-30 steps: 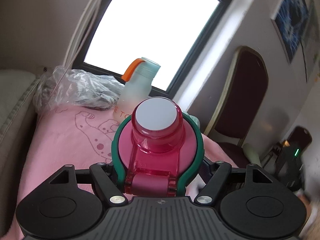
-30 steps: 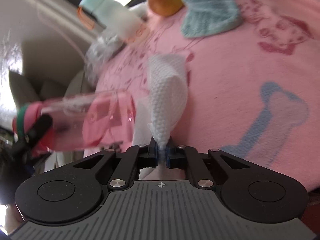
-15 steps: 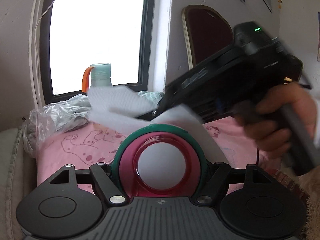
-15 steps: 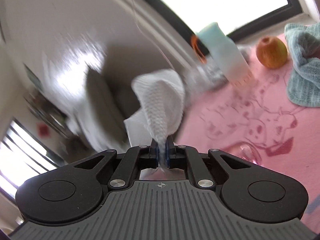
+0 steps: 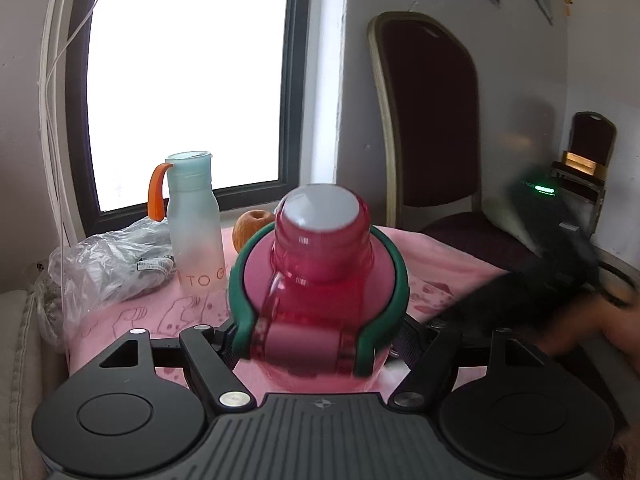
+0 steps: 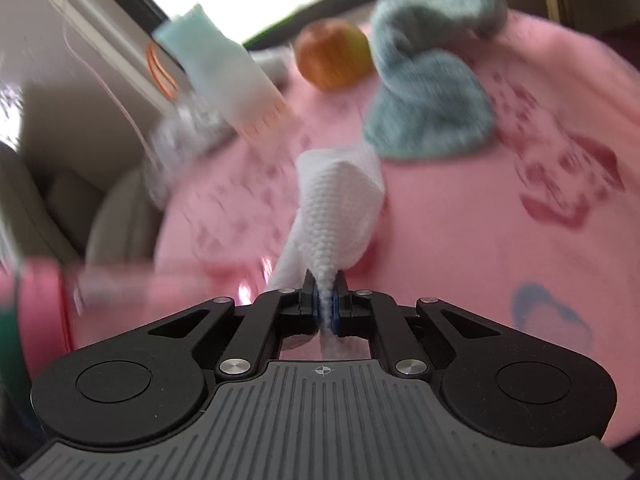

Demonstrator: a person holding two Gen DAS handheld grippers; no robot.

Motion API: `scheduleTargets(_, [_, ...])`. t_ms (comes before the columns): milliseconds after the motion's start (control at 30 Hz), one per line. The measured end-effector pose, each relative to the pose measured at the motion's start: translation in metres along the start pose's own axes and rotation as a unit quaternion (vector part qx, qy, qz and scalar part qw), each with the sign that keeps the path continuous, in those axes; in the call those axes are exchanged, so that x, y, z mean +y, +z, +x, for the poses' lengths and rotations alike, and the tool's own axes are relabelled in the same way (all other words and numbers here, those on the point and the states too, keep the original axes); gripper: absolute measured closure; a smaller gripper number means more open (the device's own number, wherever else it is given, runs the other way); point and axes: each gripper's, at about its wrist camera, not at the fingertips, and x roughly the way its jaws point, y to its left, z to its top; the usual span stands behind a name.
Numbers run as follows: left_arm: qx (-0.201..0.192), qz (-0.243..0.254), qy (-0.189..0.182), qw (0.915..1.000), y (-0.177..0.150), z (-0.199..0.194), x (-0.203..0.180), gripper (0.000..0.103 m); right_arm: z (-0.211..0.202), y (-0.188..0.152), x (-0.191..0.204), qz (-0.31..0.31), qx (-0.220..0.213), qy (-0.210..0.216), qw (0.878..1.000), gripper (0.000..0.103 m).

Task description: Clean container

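Two claws, both loaded, and I'm watching both feeds. Nearest on my left camera, the left claw is clamped on the pink bottle, its cap end pointing away from me and a green band ringing the wide body; the bottle fills the gap from finger to finger, no slack either side. On the right camera, the right claw is pinched tight on a white paper towel, which stands up out of the pads in a folded cone. The same pink bottle shows low at the left edge there, blurred, just beside the towel's base; I can't tell whether they touch.

Past the towel, the pink cloth over the bench lies bare on the right, good open ground. Further out, a blue-green rag sits crumpled, with an apple just beside it. Left of the apple stands a frosted bottle with an orange strap, close to a crinkled plastic bag at the bench's left edge. Behind them is the window, and off the right edge a dark chair against the wall. My right claw's body is a dark blur over that right edge.
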Motion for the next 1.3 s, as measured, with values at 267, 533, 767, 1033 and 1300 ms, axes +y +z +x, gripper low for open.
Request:
scheduleTargets(267, [0.026,-0.054,0.075,0.9954,0.016,0.030,-0.015,0.031,-0.063,-0.029,-0.031,0.038,-0.081,0.007,0.996,0.094])
scheduleTargets(533, [0.043,-0.145,0.175,0.9729,0.018,0.037,-0.037,0.011,-0.092,-0.040,-0.048,0.067,-0.119,0.019,0.990,0.091])
scheduleTargets(767, [0.046,-0.176,0.272,0.9449,0.026,0.045,-0.057,0.010,-0.102,-0.044,-0.055,0.075,-0.135,0.031,0.988,0.088])
scheduleTargets(1033, [0.047,-0.195,0.285,0.9373,0.034,0.052,-0.055,0.030,-0.111,-0.049,-0.062,0.084,-0.143,0.034,0.986,0.088])
scheduleTargets(1300, [0.055,-0.147,0.186,0.9699,0.027,0.034,-0.034,0.031,-0.114,-0.049,-0.059,0.077,-0.148,0.031,0.986,0.088])
